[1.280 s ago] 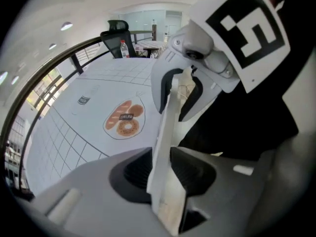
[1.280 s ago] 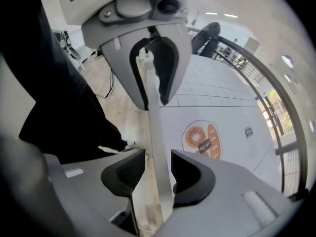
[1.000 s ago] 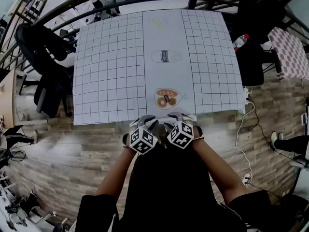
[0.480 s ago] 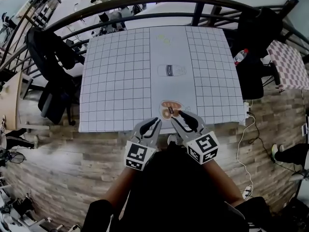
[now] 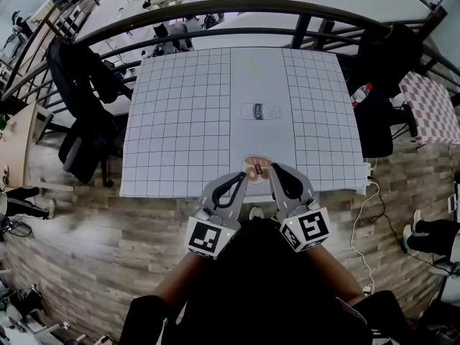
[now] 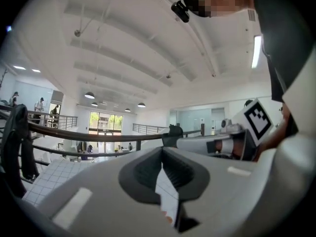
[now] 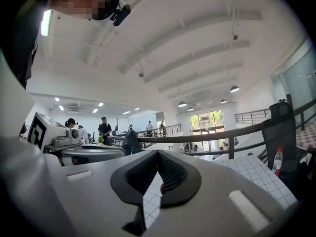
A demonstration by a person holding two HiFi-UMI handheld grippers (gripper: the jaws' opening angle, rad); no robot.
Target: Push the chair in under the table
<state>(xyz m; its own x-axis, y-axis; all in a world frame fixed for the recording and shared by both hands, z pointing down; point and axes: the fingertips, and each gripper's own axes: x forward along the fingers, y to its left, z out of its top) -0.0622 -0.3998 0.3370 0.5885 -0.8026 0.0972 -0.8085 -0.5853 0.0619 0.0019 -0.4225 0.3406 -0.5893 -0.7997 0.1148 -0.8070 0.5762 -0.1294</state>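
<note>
The table (image 5: 180, 121) with a white grid cloth stands ahead of me in the head view. My left gripper (image 5: 241, 177) and right gripper (image 5: 275, 169) hang side by side over its near edge, raised toward the camera and pointing forward. Both are shut with nothing between the jaws. The left gripper view looks along shut jaws (image 6: 162, 151) over the table (image 6: 44, 181), with the right gripper (image 6: 174, 131) beside it. The right gripper (image 7: 158, 154) shows the same, shut and level. No chair shows at the near edge; my dark clothes hide the floor below.
A chair draped with black jackets (image 5: 83, 113) stands left of the table, a black chair (image 5: 377, 85) right of it. A red-capped bottle (image 5: 359, 94) sits near the right chair. A dark railing (image 5: 215, 9) runs behind the table. A white cable (image 5: 359, 214) trails on the floor.
Both grippers have risen from the table's near edge toward the camera and tipped from pointing down to pointing forward. The table has shifted slightly lower in the head view.
</note>
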